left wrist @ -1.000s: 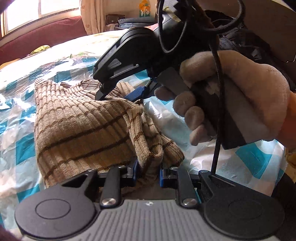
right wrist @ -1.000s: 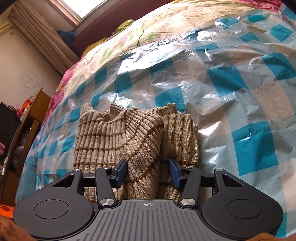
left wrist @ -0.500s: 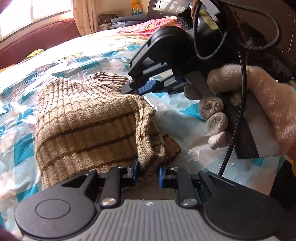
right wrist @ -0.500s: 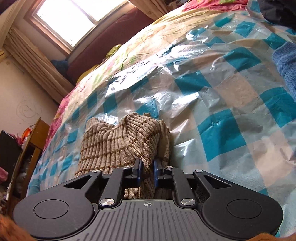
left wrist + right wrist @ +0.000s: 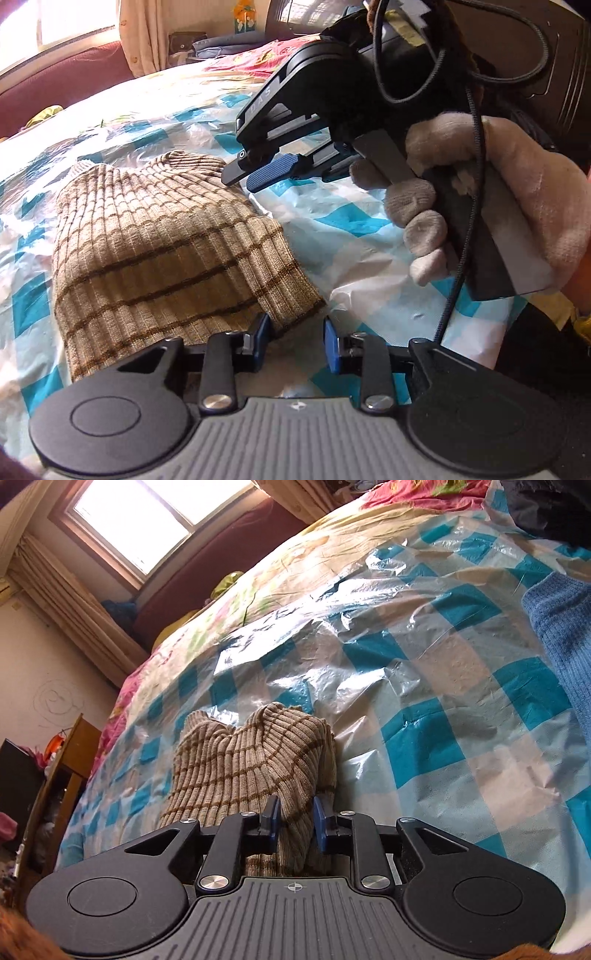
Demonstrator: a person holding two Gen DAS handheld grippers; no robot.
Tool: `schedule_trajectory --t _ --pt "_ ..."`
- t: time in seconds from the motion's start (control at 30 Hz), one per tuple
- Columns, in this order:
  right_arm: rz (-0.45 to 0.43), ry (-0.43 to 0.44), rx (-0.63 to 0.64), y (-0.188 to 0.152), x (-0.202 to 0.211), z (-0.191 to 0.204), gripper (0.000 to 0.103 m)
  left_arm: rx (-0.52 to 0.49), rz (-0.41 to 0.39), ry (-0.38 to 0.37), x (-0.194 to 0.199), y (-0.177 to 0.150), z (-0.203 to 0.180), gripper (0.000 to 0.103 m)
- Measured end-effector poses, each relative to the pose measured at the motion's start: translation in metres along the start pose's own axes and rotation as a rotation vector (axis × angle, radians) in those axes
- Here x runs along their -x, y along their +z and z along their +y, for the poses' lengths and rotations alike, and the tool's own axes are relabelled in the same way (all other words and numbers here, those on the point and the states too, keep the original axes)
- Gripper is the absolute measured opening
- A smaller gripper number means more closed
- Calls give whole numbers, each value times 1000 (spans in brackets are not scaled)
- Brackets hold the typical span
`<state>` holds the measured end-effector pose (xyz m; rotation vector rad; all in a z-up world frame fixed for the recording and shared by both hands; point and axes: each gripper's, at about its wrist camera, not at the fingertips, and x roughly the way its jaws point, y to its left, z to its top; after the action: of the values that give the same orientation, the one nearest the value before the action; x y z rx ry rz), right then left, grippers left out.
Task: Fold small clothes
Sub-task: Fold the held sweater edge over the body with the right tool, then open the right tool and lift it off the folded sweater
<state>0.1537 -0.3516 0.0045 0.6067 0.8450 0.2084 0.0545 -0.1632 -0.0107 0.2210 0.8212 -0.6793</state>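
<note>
Checked plastic over the bed (image 5: 424, 734) carries the folded sweater (image 5: 166, 251), both opening tongs, left tongs (image 5: 295, 341) and right tongs (image 5: 294, 825), straddling its near edge unclamped, so its springy ribbing may unfold.

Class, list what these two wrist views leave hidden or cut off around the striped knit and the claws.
- Left wrist view: the striped knit's near edge, hidden behind the left claw, whose jaws are opening.
- Right wrist view: the fold between the right claw's opening jaws; its lower part is hidden.
- Right wrist view: blue knit, cut off by the right edge.
</note>
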Motion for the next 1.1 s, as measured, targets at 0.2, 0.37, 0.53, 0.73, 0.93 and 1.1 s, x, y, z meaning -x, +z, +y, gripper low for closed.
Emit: schedule_trajectory --t 0.2,0.37,0.53,0.73,0.93,1.1 --pt "86 52 131 -37 38 20 43 36 2 -50 31 -15 12 36" --pt "159 -21 194 -63 29 24 46 69 -8 -1 55 -25 34 36" --pt "140 -17 149 -54 26 20 11 108 -58 63 64 -18 57 37" --pt "151 -97 193 -50 25 12 10 185 -52 99 42 -12 90 39" --pt "127 -111 155 -46 33 10 34 256 18 72 28 -19 107 38" --pt "16 -113 190 -18 44 25 40 261 -36 70 46 -6 116 38"
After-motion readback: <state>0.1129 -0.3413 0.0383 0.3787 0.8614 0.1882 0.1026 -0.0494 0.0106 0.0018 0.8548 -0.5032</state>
